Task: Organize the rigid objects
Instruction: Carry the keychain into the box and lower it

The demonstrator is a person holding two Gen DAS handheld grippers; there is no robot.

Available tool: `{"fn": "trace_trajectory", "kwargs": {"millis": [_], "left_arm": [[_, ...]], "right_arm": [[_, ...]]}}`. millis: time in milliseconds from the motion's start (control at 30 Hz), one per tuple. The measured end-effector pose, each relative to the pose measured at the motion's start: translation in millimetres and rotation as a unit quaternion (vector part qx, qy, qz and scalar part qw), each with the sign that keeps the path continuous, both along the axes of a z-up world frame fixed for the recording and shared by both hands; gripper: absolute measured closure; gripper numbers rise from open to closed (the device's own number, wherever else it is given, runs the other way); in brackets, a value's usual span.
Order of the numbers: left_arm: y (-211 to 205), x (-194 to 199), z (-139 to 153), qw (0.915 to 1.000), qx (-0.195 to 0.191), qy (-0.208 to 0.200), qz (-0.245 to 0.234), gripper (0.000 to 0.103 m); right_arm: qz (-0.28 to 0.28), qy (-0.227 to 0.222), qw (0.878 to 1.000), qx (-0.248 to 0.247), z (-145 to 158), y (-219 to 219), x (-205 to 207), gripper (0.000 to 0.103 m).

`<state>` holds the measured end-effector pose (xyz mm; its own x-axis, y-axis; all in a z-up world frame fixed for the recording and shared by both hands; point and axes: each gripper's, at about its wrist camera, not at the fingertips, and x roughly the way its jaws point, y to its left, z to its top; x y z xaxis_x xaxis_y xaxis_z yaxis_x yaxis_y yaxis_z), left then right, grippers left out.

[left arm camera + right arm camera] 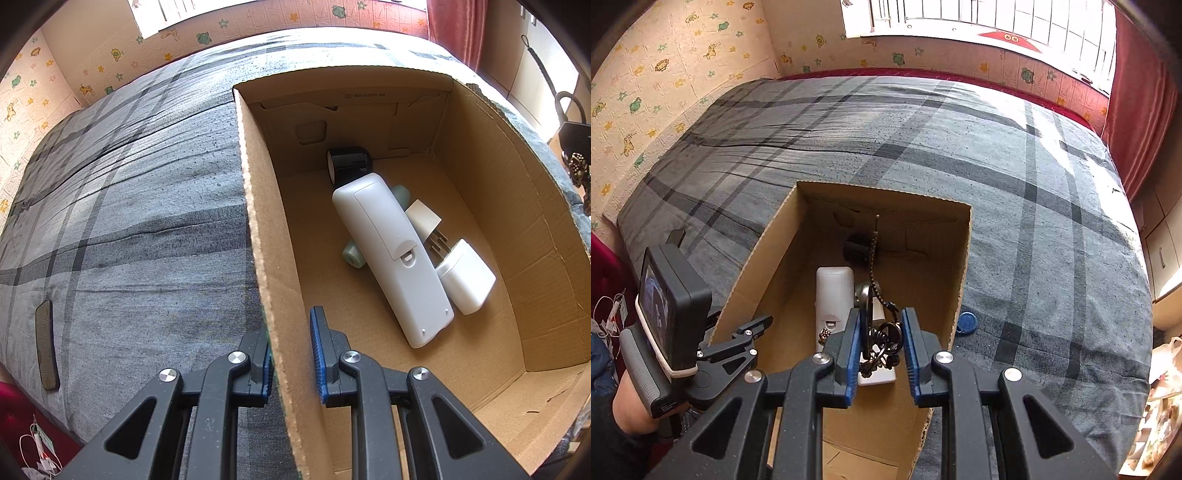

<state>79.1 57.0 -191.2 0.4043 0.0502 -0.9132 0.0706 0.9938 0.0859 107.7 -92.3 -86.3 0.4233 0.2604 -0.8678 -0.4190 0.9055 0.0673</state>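
**Both tools at the cardboard box on the bed**

Nearest in the left wrist view, the left tool (293,354) is clamped on the left wall of the cardboard box (258,229), one blue pad outside and one inside. On the box floor lies a long white remote (395,258), face down, resting across a pale green tube (352,254). A black cylinder (349,162) lies on its side at the remote's far end, near the back wall. A white charger plug (465,277) lies just beside the remote on the right. Out on the grey plaid bed (129,203), a dark phone (46,347) lies well apart from the box, near the bed's edge.

Seen from the right wrist, the right tool (879,354) hangs over the open box (960,266), its blue pads closed on a dark keyring bunch (882,339) with a beaded cord (873,254) running up from it. The remote (833,291) shows below. A blue round tag (967,322) lies on the bed (1034,184) just beside the box's right wall. The left tool (753,332) grips the box's left wall.
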Motion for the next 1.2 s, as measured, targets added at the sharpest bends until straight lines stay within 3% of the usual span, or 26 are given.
{"fn": "trace_trajectory", "kwargs": {"millis": [600, 1200], "left_arm": [[-1, -1, -1, 1.0000, -0.002, 0.000, 0.000, 0.083], [-2, -1, -2, 1.0000, -0.002, 0.000, -0.001, 0.083]], "right_arm": [[0.025, 0.042, 0.998, -0.046, -60, 49, 24, 0.081], [0.020, 0.080, 0.994, -0.073, -100, 56, 34, 0.081]]}}
